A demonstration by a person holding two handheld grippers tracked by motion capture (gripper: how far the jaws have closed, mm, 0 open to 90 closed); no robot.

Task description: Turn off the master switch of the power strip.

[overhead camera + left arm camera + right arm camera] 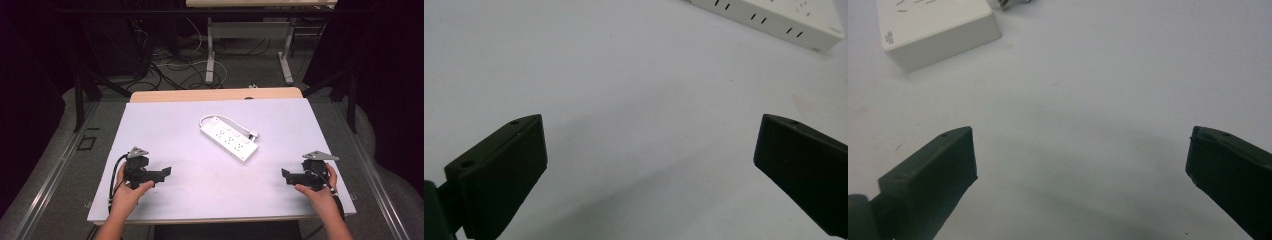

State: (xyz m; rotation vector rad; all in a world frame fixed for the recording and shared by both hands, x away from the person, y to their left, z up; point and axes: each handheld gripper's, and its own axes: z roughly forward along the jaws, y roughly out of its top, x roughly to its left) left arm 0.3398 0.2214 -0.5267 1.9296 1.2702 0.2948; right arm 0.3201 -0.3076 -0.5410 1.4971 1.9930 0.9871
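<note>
1. Left gripper point(159, 173): jaws spread wide, nothing between them, held low over the worktop point(165, 130) near its front-left corner, jaws aimed toward the middle. Same in the left gripper view point(649, 165): two black jaws far apart over bare white surface.
2. Right gripper point(286, 175): jaws likewise at full spread and empty, near the front-right corner, aimed inward. Confirmed in the right gripper view point(1080, 170).
3. Power strip point(229, 138): lying flat at the worktop's centre, well apart from both grippers. Long axis diagonal in the high view, from about 10 o'clock to 4 o'clock, cord looping off the far-left end, plug point(254, 134) just beside the strip's right flank.
4. From the left gripper: strip at roughly 1 o'clock; in its own view, up at 1 o'clock point(774, 17).
5. From the right gripper: strip at roughly 10 o'clock, near end point(933, 30) at 11 o'clock in its own view, plug point(1015, 4) beyond.
6. Judgement: right gripper slightly nearer to the strip's near end; both short of contact.
</note>
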